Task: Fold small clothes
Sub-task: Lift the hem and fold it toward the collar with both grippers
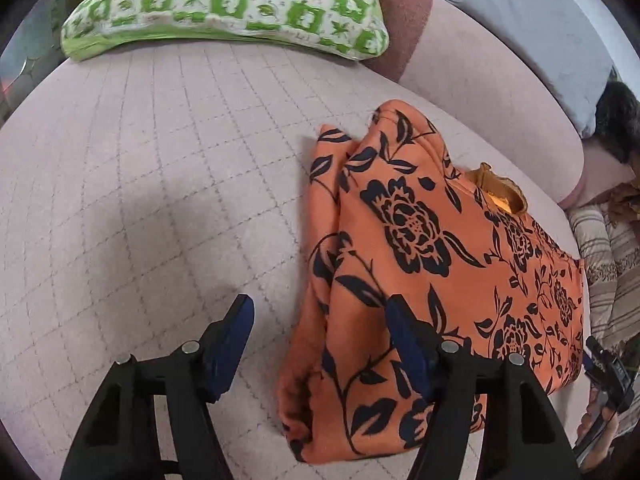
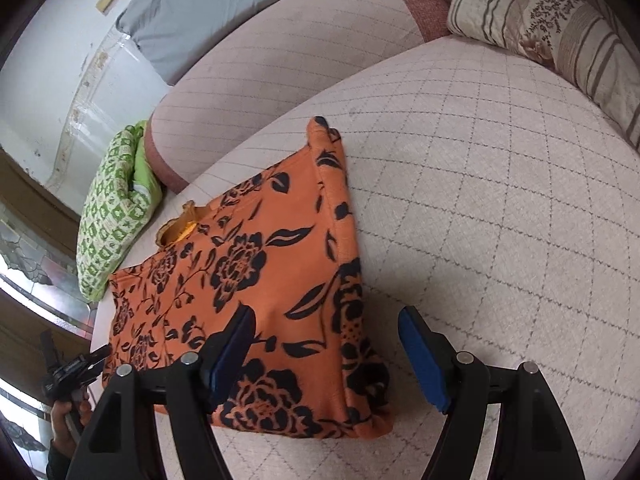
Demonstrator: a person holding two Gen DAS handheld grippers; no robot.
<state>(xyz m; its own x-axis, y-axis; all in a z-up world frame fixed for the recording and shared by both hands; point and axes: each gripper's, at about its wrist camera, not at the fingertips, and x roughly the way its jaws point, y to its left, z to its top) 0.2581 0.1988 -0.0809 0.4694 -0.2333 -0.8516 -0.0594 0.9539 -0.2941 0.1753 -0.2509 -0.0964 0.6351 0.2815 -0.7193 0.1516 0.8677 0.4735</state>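
An orange garment with a black flower print lies folded on the pale quilted sofa seat. Its sides are folded in and a yellow-orange collar shows at the far edge. My left gripper is open and empty above the garment's near left edge. In the right wrist view the garment lies left of centre. My right gripper is open and empty over its near right edge. The other gripper shows at the frame edges.
A green and white patterned cushion lies at the far end of the seat. A striped beige cushion lies at the other end. The sofa backrest carries a grey cloth. Bare seat surrounds the garment.
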